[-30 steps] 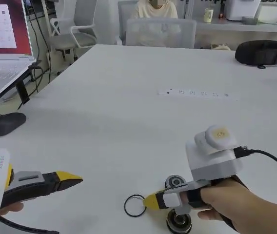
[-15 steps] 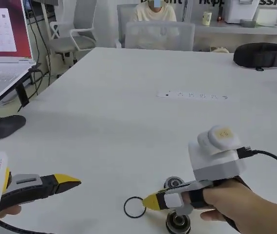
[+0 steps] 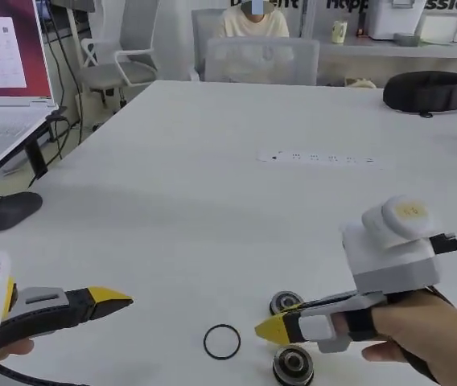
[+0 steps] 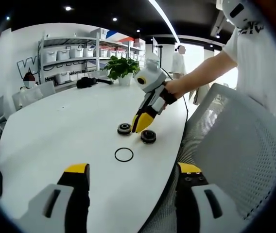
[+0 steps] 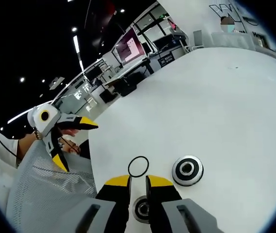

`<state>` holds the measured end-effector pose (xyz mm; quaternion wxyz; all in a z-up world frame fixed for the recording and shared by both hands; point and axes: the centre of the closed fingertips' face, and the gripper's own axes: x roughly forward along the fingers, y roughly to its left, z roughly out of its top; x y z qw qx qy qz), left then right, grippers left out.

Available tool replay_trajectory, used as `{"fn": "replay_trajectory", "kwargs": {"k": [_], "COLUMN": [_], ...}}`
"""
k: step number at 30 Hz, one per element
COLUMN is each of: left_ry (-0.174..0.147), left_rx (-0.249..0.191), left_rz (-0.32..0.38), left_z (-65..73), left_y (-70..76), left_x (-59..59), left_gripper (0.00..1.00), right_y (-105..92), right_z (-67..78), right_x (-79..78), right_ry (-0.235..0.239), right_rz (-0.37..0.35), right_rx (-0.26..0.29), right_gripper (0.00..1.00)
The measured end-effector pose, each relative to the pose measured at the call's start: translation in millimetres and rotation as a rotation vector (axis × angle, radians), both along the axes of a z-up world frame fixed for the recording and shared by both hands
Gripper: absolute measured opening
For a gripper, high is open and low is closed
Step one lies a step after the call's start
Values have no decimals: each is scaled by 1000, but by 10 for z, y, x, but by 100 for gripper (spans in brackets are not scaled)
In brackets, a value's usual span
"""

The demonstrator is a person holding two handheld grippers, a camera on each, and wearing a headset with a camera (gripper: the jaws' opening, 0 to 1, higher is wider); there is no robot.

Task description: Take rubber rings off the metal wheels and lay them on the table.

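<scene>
Fingers (image 4: pixel 77 170) of the left gripper (image 4: pixel 133 170) are standing wide apart and gripping nothing, hovering low over the near left part of the table (image 3: pixel 212 161), well apart from the work. I judge it is waiting in reserve, ready to steady a wheel. Moving right, one rubber ring (image 3: pixel 205 342) is lying flat and free on the white tabletop, touching neither wheel nor gripper, which suggests part of the job is done. It is showing as a thin, black, round loop, likely soft enough to be lying flush. Just right of it the two metal wheels are sitting flat, apart from each other. The farther wheel (image 3: pixel 286 302) is showing a bright steel hub inside concentric dark bands. The nearer wheel (image 3: pixel 293 367) is looking darker around its rim, so it may be wearing its rubber ring, though the head view is too small to settle that. Farther right, the right gripper (image 5: pixel 138 182) is hanging between the two wheels with its yellow-tipped jaws drawn narrow, a slim gap between them and nothing in it. The tips are pointing toward the loose ring, and the nearer wheel is lying partly beneath them in the right gripper view. Probably it is lining up for the next rim, where narrow tips will be needing to catch a thin, stretchy band on smooth, hard metal.
</scene>
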<state>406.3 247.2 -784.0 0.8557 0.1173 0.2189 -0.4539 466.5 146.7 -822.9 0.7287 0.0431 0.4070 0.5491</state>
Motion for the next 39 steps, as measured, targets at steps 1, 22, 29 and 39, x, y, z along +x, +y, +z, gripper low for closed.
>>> {"fn": "replay_trajectory", "kwargs": {"k": [1, 22, 29, 39], "left_ry": [0, -4, -10, -33], "left_rx": [1, 4, 3, -41], "left_rz": [0, -31, -44, -33], "left_z": [0, 40, 112, 337], "left_y": [-4, -110, -139, -189], "left_x": [0, 54, 45, 126], "left_gripper": [69, 69, 69, 64], "right_y": [-32, -813, -998, -1116], "right_z": [16, 326, 277, 230], "right_x": [-13, 9, 58, 76], "right_ry": [-3, -107, -123, -92], "right_rz": [4, -65, -109, -208], "right_rx": [3, 45, 25, 67], "right_gripper": [9, 15, 14, 14]}}
